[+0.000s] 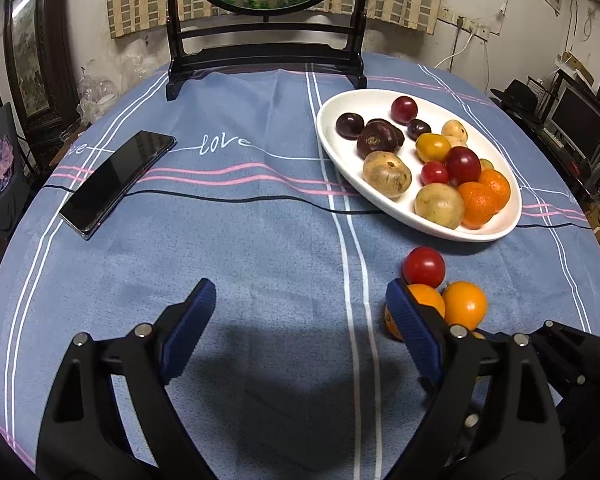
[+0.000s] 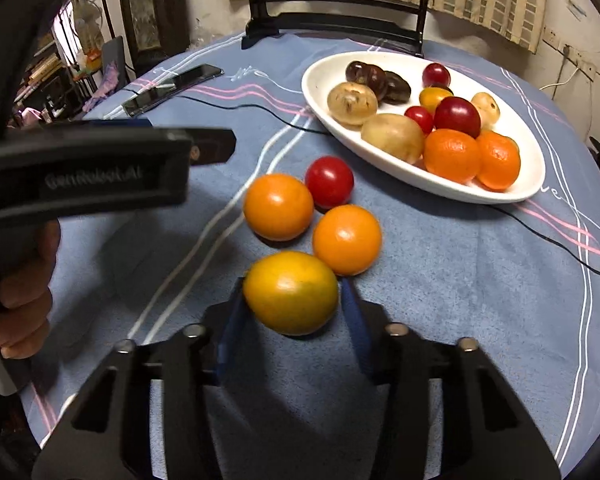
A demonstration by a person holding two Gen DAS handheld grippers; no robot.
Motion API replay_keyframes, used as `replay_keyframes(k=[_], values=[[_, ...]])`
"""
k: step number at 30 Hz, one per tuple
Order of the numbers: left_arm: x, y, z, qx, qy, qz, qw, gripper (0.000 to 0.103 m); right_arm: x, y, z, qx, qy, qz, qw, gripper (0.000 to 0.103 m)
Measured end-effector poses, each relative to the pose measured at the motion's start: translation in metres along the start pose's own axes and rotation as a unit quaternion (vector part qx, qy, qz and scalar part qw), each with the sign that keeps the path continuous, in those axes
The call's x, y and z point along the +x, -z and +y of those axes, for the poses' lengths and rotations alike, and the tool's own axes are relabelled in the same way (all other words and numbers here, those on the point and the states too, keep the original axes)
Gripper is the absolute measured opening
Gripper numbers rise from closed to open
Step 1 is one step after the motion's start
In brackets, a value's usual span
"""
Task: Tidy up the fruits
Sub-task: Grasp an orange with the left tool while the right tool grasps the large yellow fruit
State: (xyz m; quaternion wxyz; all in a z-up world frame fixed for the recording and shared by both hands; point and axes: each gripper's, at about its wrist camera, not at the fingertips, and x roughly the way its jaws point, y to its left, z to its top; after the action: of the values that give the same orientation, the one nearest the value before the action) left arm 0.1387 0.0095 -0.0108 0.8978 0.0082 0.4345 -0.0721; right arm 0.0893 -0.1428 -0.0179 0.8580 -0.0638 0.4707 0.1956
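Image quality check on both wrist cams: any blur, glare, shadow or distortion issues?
Left wrist view: sharp; fisheye bends the tablecloth stripes; dark shadow under the open left gripper; phone screen mirrors the room. Right wrist view: the other gripper's body at left is motion-blurred, its lettering smeared; right gripper around the yellow-orange fruit, which shows a soft highlight; white plate not blown out.

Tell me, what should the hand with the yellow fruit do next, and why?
Probably lift the yellow fruit and carry it to the plate. The right fingers are closed on it, and most fruit already lies there, with three still loose on the cloth.
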Motion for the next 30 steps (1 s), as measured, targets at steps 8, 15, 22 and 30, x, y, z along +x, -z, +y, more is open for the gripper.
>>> replay_keyframes(k=[8,15,22,30], values=[[0.001,0.004,-0.004,0.011,0.001,0.004,0.9999,0.089,-0.022,0.014,-0.026,0.043,-0.008,-0.025,0.999,0.043],[0.0,0.013,-0.019,0.035,0.008,0.007,0.9993,0.089,-0.043,0.032,-0.058,0.088,0.009,-0.043,0.995,0.043],[0.006,0.024,-0.036,0.062,0.017,0.02,0.9977,0.089,-0.053,0.045,-0.065,0.106,0.009,-0.053,0.993,0.043],[0.027,0.02,-0.046,0.072,0.018,0.048,0.9961,0.082,-0.056,0.046,-0.068,0.111,0.005,-0.057,0.992,0.043]])
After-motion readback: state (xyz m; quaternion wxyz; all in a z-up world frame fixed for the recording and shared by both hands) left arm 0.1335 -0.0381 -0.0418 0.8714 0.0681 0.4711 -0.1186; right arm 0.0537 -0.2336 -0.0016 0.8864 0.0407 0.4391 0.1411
